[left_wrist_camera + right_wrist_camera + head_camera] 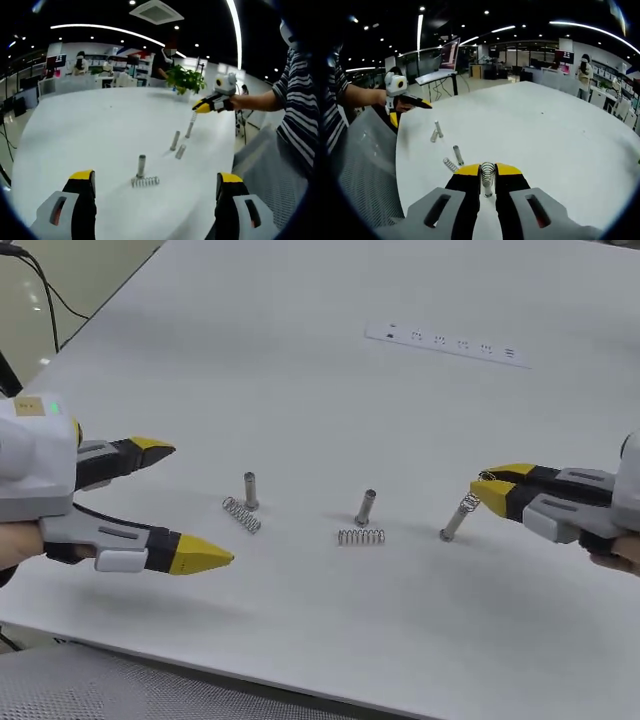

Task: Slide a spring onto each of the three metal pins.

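While the left gripper (195, 503) hovers spread wide, the right gripper (480, 483) pinches a spring (468, 503); it rides a leaning pin (450, 528).

Two matching tools here — the left gripper (195, 503) and right gripper (482, 483) both wear bright yellow wedge tips on black jaws, backed by pale grey plates (50, 220), each with a long slot showing a touch of red inside. And the person's shirt (300, 115) — dark and white stripes, sleeve included.
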`<state>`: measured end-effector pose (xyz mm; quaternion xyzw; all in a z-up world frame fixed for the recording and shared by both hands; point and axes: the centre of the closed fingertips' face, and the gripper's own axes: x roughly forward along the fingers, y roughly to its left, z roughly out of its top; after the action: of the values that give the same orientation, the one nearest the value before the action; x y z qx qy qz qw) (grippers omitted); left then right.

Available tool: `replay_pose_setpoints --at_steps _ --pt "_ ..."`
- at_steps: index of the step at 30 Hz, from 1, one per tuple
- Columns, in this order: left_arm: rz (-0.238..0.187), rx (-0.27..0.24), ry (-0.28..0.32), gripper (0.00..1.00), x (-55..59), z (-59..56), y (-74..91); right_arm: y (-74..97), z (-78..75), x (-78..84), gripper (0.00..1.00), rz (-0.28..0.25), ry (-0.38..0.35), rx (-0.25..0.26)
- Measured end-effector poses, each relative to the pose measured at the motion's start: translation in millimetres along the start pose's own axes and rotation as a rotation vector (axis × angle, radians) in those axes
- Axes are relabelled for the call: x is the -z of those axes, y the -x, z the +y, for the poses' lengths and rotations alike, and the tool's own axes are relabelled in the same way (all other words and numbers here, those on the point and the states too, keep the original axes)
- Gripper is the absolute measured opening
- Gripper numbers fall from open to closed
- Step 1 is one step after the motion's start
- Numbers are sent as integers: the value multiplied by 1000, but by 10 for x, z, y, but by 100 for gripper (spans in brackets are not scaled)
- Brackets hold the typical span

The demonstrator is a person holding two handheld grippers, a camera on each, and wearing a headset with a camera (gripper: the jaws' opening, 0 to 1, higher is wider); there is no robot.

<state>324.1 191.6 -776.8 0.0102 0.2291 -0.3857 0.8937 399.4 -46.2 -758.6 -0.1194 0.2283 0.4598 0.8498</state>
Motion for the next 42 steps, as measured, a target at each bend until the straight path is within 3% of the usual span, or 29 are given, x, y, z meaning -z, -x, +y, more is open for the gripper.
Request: replay_pose_setpoints --at_steps 6,27,33,42 --pt "-4 0 7 98 4 -10 5 -38 -5 57 7 5 -30 -9" --pt "-8 -8 15 98 13 -28 17 -273 96 516 8 138 54 -19" --pt "-9 -10 14 97 3 -24 23 -266 87 561 8 167 41 -26" --pt "-16 -7 18 97 -19 -41 16 -262 96 550 9 168 57 -33"
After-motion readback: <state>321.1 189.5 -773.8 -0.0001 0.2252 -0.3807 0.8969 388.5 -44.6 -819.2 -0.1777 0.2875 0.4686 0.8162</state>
